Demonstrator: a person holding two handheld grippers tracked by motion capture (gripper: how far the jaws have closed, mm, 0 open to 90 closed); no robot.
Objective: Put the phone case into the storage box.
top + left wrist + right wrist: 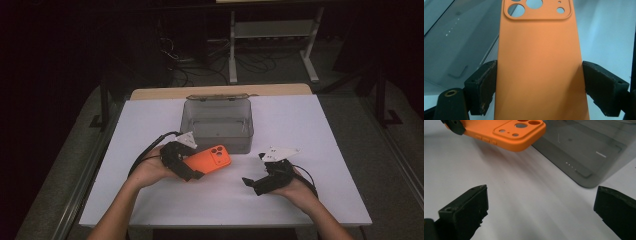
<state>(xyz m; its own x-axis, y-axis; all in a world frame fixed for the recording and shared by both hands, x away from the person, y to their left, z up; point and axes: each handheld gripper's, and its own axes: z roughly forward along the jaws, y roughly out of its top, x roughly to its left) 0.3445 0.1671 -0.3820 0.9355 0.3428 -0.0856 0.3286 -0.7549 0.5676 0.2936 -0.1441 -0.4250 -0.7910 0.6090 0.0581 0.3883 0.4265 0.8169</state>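
Observation:
An orange phone case (212,159) with round camera cut-outs is held off the white table, just in front of a grey see-through box (217,136). My left gripper (192,167) is shut on it. In the left gripper view both black pads (487,82) press the case's long edges (539,62). My right gripper (254,169) rests low over the table to the right, open. In the right gripper view its jaws (541,205) stand wide apart with only bare table between them. The case's camera end (506,135) hangs farther off, beside the box wall (584,150).
The box is open-topped, sits mid-table, and looks empty. The white tabletop (310,150) ends at a wooden strip (150,93) behind the box. Dark floor, cables and a white rack leg (232,50) lie beyond the table.

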